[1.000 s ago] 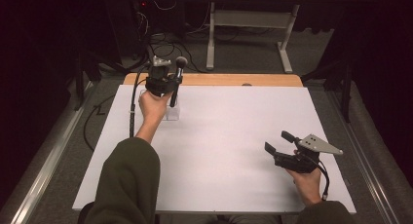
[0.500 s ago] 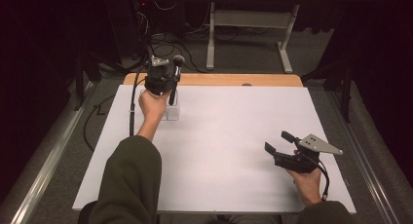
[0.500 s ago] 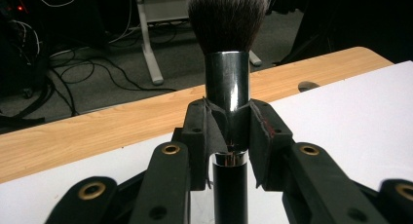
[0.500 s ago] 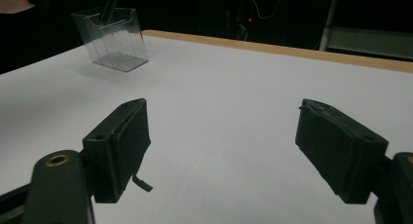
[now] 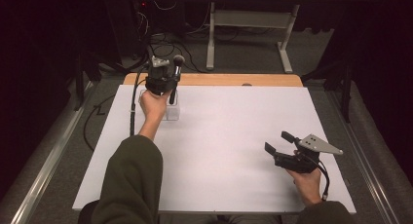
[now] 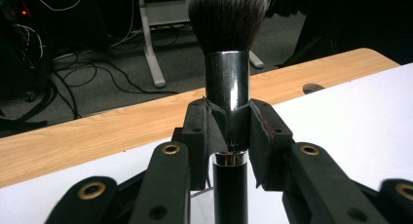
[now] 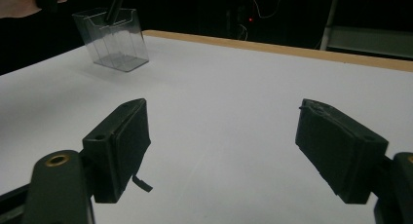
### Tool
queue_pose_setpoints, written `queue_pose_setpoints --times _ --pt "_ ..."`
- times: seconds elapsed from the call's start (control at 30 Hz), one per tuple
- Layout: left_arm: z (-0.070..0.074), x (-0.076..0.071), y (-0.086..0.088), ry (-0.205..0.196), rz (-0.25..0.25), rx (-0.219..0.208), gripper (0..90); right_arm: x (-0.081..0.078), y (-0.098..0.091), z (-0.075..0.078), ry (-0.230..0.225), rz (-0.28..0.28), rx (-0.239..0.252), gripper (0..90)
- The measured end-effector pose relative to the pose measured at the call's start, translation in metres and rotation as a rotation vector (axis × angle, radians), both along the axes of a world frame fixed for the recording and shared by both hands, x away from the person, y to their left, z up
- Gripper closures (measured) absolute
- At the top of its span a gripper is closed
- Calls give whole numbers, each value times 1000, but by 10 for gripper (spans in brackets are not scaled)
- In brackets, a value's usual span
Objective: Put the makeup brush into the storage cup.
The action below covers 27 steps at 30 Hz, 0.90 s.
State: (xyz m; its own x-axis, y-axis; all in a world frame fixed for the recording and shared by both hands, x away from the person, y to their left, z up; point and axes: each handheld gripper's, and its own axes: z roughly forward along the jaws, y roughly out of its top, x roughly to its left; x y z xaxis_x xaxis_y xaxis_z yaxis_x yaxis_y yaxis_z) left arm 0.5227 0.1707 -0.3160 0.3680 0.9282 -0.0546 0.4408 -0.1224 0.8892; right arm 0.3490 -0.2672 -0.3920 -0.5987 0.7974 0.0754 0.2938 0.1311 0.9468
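holding a makeup brush [image 6: 228, 87] upright, the left gripper [image 6: 228, 136] has its jaws clamped on the shiny metal collar just below the bristles. the brush's long axis runs straight up and down, bristle head on top and black handle pointing down. in the high view the left gripper [image 5: 163, 80] sits at the far left of the white table [image 5: 234, 136], directly above a small clear plastic holder [image 5: 172, 109]. the right gripper view shows the dark handle reaching down into the top of that clear plastic holder [image 7: 112, 39]; whether its tip touches the bottom cannot be told. nothing else appears to be inside the holder. judging from this, the coming move is a plain vertical one, since brush and holder are already lined up, and the left hand is the one on the job. the right gripper [image 5: 285, 148] rests near the right edge, well apart from the holder, its jaws wide apart with nothing between them.
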Motion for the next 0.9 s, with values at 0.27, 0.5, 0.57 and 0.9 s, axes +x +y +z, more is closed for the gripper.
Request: queue_pose_setpoints --times 0.27,0.5,0.57,0.9 --pt "-4 2 1 -4 1 4 706 0 0 0 0 2 3 217" --pt "-7 4 3 2 2 10 706 -1 1 0 1 8 2 217" --pt "-8 3 2 8 -3 19 706 -1 1 0 2 7 4 217" --pt "-10 2 5 14 -3 34 705 -1 1 0 5 8 2 216"
